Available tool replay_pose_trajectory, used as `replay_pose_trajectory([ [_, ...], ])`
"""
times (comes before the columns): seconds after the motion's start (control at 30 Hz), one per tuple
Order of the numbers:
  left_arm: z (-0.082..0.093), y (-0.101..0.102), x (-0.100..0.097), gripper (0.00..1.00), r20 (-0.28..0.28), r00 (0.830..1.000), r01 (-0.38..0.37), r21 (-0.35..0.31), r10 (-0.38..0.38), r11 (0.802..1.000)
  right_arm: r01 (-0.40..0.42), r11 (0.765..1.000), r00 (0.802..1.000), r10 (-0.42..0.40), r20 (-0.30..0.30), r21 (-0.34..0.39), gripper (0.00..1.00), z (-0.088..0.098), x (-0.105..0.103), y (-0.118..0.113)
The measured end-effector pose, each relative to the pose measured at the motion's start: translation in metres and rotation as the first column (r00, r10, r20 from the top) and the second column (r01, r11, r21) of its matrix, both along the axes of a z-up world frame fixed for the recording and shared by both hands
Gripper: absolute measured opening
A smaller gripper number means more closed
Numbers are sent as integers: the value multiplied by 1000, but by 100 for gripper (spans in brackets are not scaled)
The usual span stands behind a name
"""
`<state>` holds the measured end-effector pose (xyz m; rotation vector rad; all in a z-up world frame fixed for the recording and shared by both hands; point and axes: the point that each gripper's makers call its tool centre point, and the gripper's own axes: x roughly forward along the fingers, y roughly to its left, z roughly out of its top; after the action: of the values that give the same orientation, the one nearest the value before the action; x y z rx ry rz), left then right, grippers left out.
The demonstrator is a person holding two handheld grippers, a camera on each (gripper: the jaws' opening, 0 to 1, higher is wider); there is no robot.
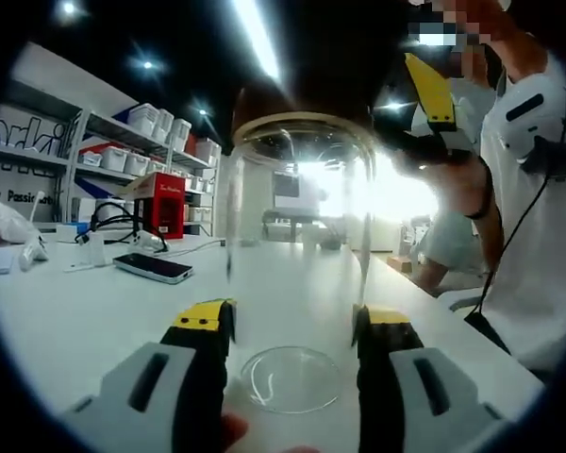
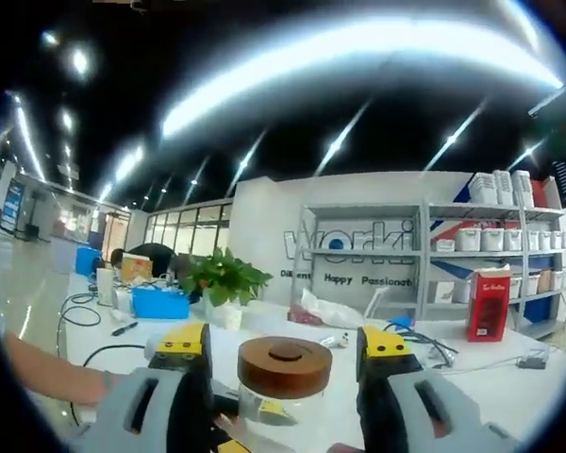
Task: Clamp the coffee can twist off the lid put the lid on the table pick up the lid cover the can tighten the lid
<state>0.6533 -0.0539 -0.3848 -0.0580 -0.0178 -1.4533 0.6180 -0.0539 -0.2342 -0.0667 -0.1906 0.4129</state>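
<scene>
- Left gripper [image 1: 292, 326]: jaws set wide, one on each side of the coffee can [image 1: 297, 255], a clear glass one standing upright on the white bench [image 1: 75, 316]. Can't tell if the jaws actually press the glass; looks close, maybe touching.
- Right gripper [image 2: 283, 351]: jaws wide apart w/ the brown lid [image 2: 285, 364] sitting between them, lid on the can's mouth. Gap shows either side of the lid, so no grip on it.
- Risk: glass is slick; if the left clamp is loose, the can likely spins w/ the lid or tips when the right twists.
- Risk: the right closing off-centre could knock the can over.
- Room: in left gripper view, a phone [image 1: 153, 268] and cables lie well apart toward the bench's far left; the near-right bench edge is close, a person standing by it.
- Bare bench beside the can = likely spot for the lid.
- Right gripper view: plant [image 2: 222, 276], blue box [image 2: 160, 304], cables near the far edge, off the path.
</scene>
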Motion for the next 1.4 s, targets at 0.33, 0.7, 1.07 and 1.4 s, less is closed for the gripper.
replay_pose_trajectory([
  [0.33,-1,-1,-4,44,-13,997,72,-4,-72,997,97,995,995,-97,-32,-11,62,-13,19,4],
  [0.7,-1,0,-4,44,-14,995,97,-3,-97,995,136,991,988,-136,-66,-12,65,-23,24,11],
  [1.07,-1,1,-8,44,-16,985,174,-7,-174,985,151,988,986,-152,-67,-19,65,-25,32,14],
  [1.4,-1,1,-14,44,-21,977,212,-7,-212,977,125,992,989,-125,-76,-6,65,-25,35,16],
])
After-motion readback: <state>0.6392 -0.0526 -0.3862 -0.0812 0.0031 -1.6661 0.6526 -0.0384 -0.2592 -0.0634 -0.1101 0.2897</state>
